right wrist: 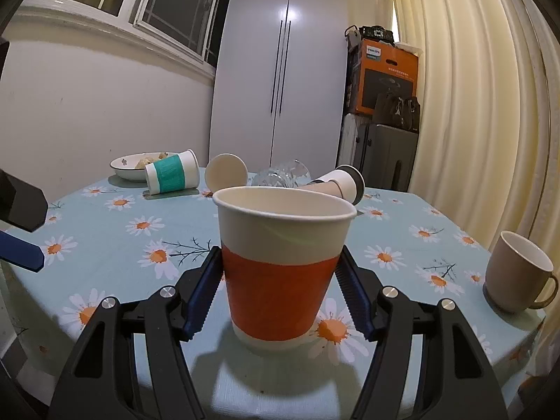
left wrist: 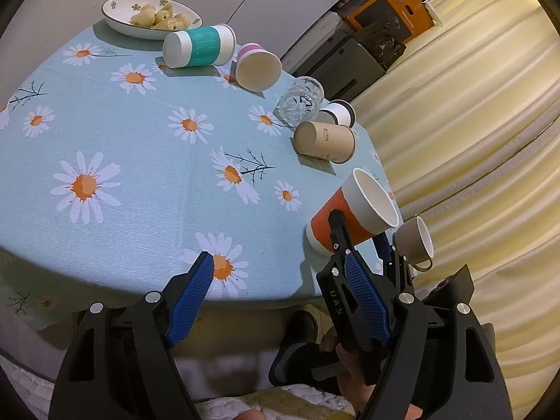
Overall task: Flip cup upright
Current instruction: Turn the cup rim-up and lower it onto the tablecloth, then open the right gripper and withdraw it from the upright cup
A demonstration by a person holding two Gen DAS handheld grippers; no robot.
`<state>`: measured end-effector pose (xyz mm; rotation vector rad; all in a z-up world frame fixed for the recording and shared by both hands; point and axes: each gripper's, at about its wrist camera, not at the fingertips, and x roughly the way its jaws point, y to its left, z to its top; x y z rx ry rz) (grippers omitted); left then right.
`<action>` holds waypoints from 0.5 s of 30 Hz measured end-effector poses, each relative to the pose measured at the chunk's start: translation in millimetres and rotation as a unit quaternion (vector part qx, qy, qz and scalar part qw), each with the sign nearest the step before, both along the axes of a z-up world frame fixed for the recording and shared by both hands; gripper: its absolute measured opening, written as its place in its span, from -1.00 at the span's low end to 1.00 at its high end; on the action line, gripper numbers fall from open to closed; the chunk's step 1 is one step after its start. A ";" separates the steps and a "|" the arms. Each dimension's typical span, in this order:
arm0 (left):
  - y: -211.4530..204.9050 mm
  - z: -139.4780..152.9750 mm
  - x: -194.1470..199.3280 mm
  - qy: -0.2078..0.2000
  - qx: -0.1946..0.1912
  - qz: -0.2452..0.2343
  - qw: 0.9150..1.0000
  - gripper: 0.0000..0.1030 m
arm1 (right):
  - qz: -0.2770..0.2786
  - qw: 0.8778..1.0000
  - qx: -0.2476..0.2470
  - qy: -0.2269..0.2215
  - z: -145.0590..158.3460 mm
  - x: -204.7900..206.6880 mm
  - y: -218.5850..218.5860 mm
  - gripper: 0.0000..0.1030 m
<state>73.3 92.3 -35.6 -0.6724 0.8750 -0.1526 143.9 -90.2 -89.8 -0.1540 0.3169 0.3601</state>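
**Q:** Blue-padded fingers [right wrist: 201,301] frame the foreground of the right wrist view. What sits between them?

**A:** An orange-and-white paper cup [right wrist: 281,273], standing upright with its mouth up and its base on the table [right wrist: 105,266]. The right gripper [right wrist: 280,294] brackets it: one pad lies against each side of the orange band, the jaws spread only as wide as the cup's body.

**Q:** Does the left wrist view confirm this?

**A:** Yes. There the same cup [left wrist: 350,213] appears near the table's edge, with a black finger of the right gripper [left wrist: 364,245] against its wall. A beige mug [left wrist: 414,241] stands just beside it, apart from the cup.

**Q:** And the left gripper?

**A:** The left gripper [left wrist: 280,280] hangs over the table's near edge, jaws wide apart, holding nothing and touching nothing; the cup is off to its right side.

**Q:** What else lies on the table?

**A:** Toward the far side, on their sides: a teal-banded cup [left wrist: 197,47], a pink-banded cup [left wrist: 257,66], a clear glass [left wrist: 301,101], a tan cup [left wrist: 325,141] and a white cup with a dark band [left wrist: 339,112]. A bowl of food [left wrist: 150,17] sits behind the teal-banded cup.
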 end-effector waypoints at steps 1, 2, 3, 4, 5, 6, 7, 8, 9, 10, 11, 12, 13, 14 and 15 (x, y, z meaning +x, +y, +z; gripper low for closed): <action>-0.2 -0.1 -0.1 0.000 0.002 0.000 1.000 0.46 | 0.000 1.000 0.002 0.004 0.3 0.3 -0.8 0.27; -0.3 -0.2 0.0 0.001 0.003 0.001 1.000 0.46 | 0.000 1.000 0.005 0.009 0.1 0.9 -1.5 0.28; -0.7 -0.3 0.1 0.001 0.005 0.001 1.000 0.46 | 0.000 1.000 0.006 0.013 -0.4 1.3 -2.5 0.31; -0.9 -0.5 0.2 0.002 0.007 0.001 1.000 0.46 | -0.003 1.000 0.009 0.016 -0.5 1.4 -3.7 0.35; -1.0 -0.7 0.5 0.003 0.008 0.002 1.000 0.46 | -0.003 1.000 0.010 0.018 -0.3 1.3 -4.5 0.35; -1.1 -1.0 0.3 0.002 0.010 0.002 1.000 0.46 | -0.003 1.000 0.012 0.020 -0.1 1.0 -5.2 0.38; -1.3 -1.2 0.2 0.003 0.012 0.002 1.000 0.46 | -0.003 1.000 0.012 0.020 0.1 0.4 -5.7 0.42; -1.7 -1.3 0.4 0.003 0.013 0.002 1.000 0.46 | -0.004 1.000 0.012 0.019 0.7 -0.3 -5.8 0.44; -2.2 -1.5 0.8 0.004 0.016 0.002 1.000 0.46 | -0.003 1.000 0.012 0.019 1.5 -0.8 -6.1 0.45; -2.8 -1.6 1.0 0.005 0.019 0.002 1.000 0.46 | -0.002 1.000 0.014 0.019 2.6 -1.5 -6.9 0.48; -3.2 -1.6 0.9 0.005 0.022 0.003 1.000 0.46 | -0.003 1.000 0.016 0.019 3.7 -1.5 -7.7 0.48; -2.7 -1.5 0.6 0.005 0.024 0.003 1.000 0.46 | -0.003 1.000 0.018 0.021 4.7 -2.0 -8.5 0.49; -2.4 -1.2 0.5 0.004 0.026 0.004 1.000 0.46 | -0.001 1.000 0.019 0.022 5.8 -2.4 -9.4 0.50; -1.9 -1.0 0.2 0.004 0.029 0.005 1.000 0.46 | -0.001 1.000 0.019 0.023 6.5 -2.9 -10.0 0.50; -1.1 -0.9 0.0 0.004 0.031 0.007 0.999 0.46 | -0.001 1.000 0.020 0.022 8.0 -3.6 -11.0 0.55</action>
